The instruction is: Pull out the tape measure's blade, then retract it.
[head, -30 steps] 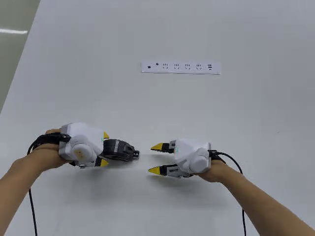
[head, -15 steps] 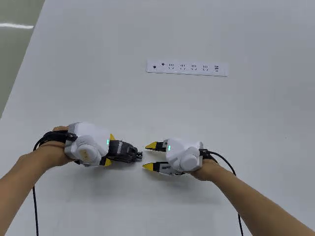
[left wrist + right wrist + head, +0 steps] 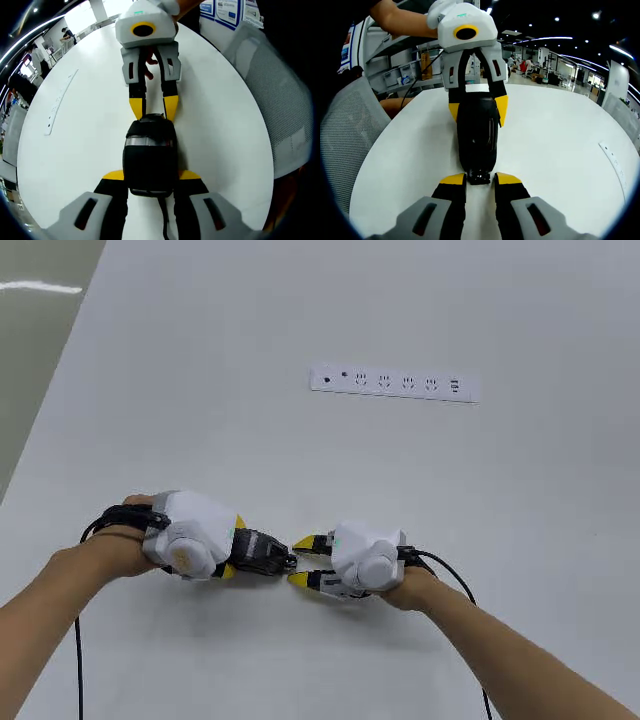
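A black tape measure (image 3: pixel 262 552) lies low over the white table (image 3: pixel 300 440), and my left gripper (image 3: pixel 235 548) is shut on its case. In the left gripper view the case (image 3: pixel 150 152) sits clamped between the yellow-tipped jaws of that gripper (image 3: pixel 151 175). My right gripper (image 3: pixel 300 561) faces it from the right, open, its yellow tips flanking the blade's hook (image 3: pixel 290 560). From the right gripper view, the hook (image 3: pixel 479 176) sits in the narrow gap of the right gripper (image 3: pixel 480 179), with the case (image 3: pixel 477 132) just beyond. The blade is not drawn out.
A white power strip (image 3: pixel 395 383) lies farther back on the table. Black cables trail from both grippers toward the near edge. The table's left edge and the floor lie at the far left (image 3: pixel 40 300). Chairs and shelves stand around the table in the gripper views.
My right gripper has moved left up to the tape measure's front end, and its tips now flank the hook with a slightly narrower gap. The left gripper still holds the case.
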The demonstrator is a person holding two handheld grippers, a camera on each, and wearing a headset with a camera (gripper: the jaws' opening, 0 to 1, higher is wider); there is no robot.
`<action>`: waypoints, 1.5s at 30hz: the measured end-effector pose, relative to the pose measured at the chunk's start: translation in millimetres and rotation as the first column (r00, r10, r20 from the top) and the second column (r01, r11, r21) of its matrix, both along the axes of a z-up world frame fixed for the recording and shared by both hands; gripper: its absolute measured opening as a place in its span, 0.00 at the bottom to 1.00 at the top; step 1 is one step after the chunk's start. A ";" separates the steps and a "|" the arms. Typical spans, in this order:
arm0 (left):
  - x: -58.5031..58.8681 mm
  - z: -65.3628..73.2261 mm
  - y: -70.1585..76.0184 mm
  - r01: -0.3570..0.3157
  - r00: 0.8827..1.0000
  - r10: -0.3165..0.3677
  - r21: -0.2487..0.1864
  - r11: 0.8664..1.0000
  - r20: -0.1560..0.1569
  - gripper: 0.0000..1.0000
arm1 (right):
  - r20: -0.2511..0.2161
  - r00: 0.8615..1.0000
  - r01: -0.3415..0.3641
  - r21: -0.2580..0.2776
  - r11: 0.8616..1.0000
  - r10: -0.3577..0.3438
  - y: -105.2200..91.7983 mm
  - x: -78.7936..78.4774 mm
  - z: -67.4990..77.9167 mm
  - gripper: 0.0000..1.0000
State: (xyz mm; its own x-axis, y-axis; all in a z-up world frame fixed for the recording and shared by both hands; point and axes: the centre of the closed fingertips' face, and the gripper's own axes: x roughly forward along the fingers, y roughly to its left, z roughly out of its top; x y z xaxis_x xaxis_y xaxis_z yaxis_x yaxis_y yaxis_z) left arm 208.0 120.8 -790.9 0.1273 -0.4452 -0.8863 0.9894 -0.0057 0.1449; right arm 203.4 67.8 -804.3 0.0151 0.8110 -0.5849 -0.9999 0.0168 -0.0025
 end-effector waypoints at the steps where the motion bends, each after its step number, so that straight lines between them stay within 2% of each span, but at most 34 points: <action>1: 0.1 0.1 0.0 -0.001 1.000 0.001 -0.002 1.000 0.000 0.30 | -0.011 1.000 -0.006 0.006 1.000 0.006 1.1 -2.0 -0.2 0.18; 8: 0.0 -0.2 0.7 -0.046 0.999 0.045 -0.035 0.998 -0.021 0.29 | -0.018 1.000 -0.006 0.004 1.000 0.006 0.6 -2.0 0.9 0.15; 10: -0.1 -0.2 0.9 -0.054 0.998 0.053 -0.034 0.998 -0.021 0.28 | -0.029 1.000 -0.007 -0.004 1.000 0.007 1.3 -1.4 1.2 0.14; 14: -0.1 -0.4 1.4 -0.067 0.997 0.066 -0.028 0.997 -0.031 0.28 | -0.017 0.999 -0.038 -0.028 0.999 0.038 1.4 -2.0 0.8 0.13; 34: -2.1 0.0 6.7 -0.117 0.993 0.116 -0.049 0.992 -0.035 0.27 | 0.026 0.992 -0.122 -0.097 0.988 0.126 3.1 -1.2 4.1 0.12; 45: -3.2 -0.3 7.8 -0.127 0.991 0.125 -0.054 0.990 -0.041 0.27 | 0.027 0.991 -0.129 -0.101 0.986 0.132 3.3 -1.3 4.1 0.12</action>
State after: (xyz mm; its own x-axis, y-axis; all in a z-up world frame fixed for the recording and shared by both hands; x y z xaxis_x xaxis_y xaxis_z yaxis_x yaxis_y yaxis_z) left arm 204.8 128.6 -791.2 0.1530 -0.4769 -0.8655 0.9864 0.1264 0.1047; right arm 202.1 71.0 -800.2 -0.0663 0.7455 -0.6632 -0.9928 -0.1160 -0.0311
